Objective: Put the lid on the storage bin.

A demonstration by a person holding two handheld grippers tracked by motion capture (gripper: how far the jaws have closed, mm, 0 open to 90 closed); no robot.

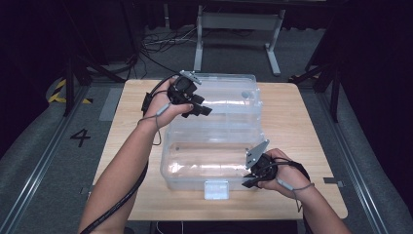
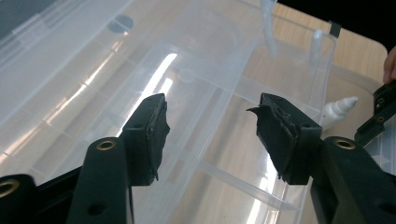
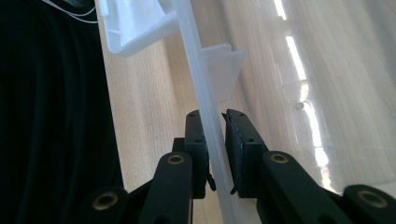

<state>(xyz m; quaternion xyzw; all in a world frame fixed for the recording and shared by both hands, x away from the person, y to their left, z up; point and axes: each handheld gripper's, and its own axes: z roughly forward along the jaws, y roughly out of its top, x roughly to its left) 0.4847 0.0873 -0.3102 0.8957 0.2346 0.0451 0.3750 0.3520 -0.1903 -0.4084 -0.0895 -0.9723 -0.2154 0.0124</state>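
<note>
Holding the near wall of the clear box (image 1: 214, 161) is your right gripper (image 1: 249, 181). In the right gripper view its two black jaws sit on each side of the thin plastic rim (image 3: 212, 140), squeezed nearly together with just the wall between them. So that claw has a tight hold of the box, close to the white latch (image 1: 216, 189) on the front of the box.

The box sits in the middle of the wooden table (image 1: 302, 126). It looks empty inside, as far as you can see through the plastic.

Farther back, past the box's open body, the lid (image 1: 226, 95) is swung up and back. It lies open behind the box, still joined to it along the back edge.

Your left gripper (image 1: 202, 108) floats over that lid, just above the back of the box. In the left gripper view its jaws stand wide apart and hold nothing. You can see the ribs of the lid between them.

I think the opening part is done, because the lid is already up and back. What seems left is for your left claw to come down and take the lid, or to let it rest. Keep the right claw steady so the box does not slide.
</note>
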